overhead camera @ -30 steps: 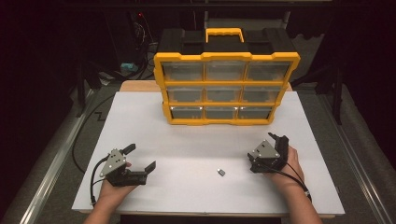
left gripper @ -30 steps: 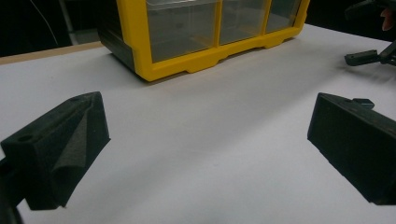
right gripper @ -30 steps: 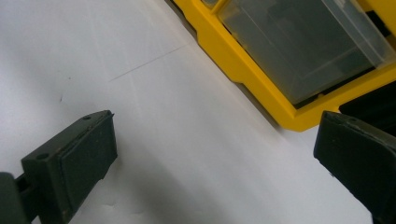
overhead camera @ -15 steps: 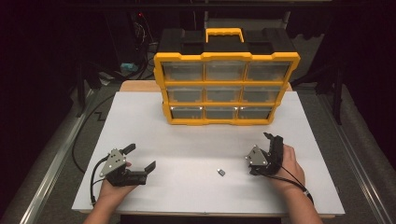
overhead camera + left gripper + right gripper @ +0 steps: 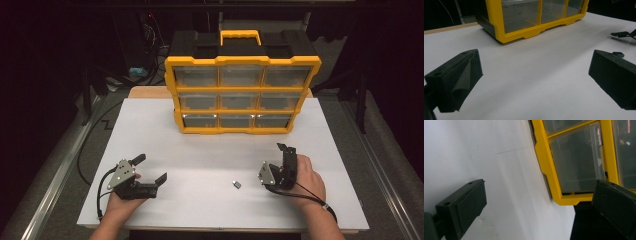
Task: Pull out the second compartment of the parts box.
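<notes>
Right gripper (image 5: 283,161): black two-jaw tool with grey three-cornered plate, rolled onto its side in the right hand (image 5: 306,176); jaws spread wide, nothing between them. Tilt judged as a turn-in toward the small part at its left.
Right gripper view: jaws frame bare white surface and the organiser's lower corner, seen rotated; small part not identifiable there.
Left gripper (image 5: 150,172): same build, held low over the near-left tabletop by the left hand (image 5: 121,200); jaws spread, empty. Judged parked clear of the working area.
Task item: small dark grey block-shaped part (image 5: 237,184), lying loose on the white tabletop (image 5: 210,150), near the right gripper and apart from it, well apart from the left gripper. In the left gripper view, a small dark piece (image 5: 618,53) just beyond the jaw at frame right, probably the same part.
Part detail: too small to tell material, type or orientation.
Storage unit: yellow-framed plastic drawer organiser with black top and yellow carry handle (image 5: 242,85), upright at the far edge, clear drawer fronts facing the person, presumably for direct reach.
Drawer state: all nine fronts appear flush.
Drawer contents: not legible through glare.
Cut off: forearms at the bottom edge; surroundings beyond the tabletop dark.
</notes>
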### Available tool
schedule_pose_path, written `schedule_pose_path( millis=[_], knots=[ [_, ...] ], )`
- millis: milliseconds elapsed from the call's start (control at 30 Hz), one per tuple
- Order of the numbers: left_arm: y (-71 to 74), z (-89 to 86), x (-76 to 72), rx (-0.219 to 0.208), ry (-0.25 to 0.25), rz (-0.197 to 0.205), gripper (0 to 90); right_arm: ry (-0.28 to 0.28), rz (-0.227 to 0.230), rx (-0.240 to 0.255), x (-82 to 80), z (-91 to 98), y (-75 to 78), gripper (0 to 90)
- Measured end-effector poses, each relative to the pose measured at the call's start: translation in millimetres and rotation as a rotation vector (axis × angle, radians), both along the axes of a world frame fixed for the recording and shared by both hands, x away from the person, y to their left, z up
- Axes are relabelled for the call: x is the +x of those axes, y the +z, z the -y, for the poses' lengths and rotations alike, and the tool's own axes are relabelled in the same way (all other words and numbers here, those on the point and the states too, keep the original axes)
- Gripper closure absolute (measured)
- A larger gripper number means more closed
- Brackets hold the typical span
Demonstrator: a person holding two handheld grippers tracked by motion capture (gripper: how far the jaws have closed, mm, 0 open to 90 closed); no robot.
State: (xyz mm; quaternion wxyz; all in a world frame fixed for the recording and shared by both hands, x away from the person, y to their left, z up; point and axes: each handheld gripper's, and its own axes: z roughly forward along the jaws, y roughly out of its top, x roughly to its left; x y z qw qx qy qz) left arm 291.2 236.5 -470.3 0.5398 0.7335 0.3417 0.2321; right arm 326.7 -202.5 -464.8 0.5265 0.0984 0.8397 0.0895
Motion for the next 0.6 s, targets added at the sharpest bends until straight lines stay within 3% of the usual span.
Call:
schedule_pose_path(
  millis=[100, 167, 600],
  knots=[
    [0.5, 0.1, -0.8, -0.004, -0.001, 0.002, 0.3, 0.015, 0.02, -0.053, -2.4, -3.2, -0.4, 0.1],
    [0.3, 0.2, -0.9, -0.002, -0.002, 0.001, 0.3, 0.02, 0.021, -0.054, -2.5, -3.5, -0.7, 0.1],
    [-0.2, 1.8, -0.7, 0.003, -0.011, -0.014, 0.3, 0.028, 0.043, -0.191, -5.9, -9.5, -2.9, 0.2]
  ],
)
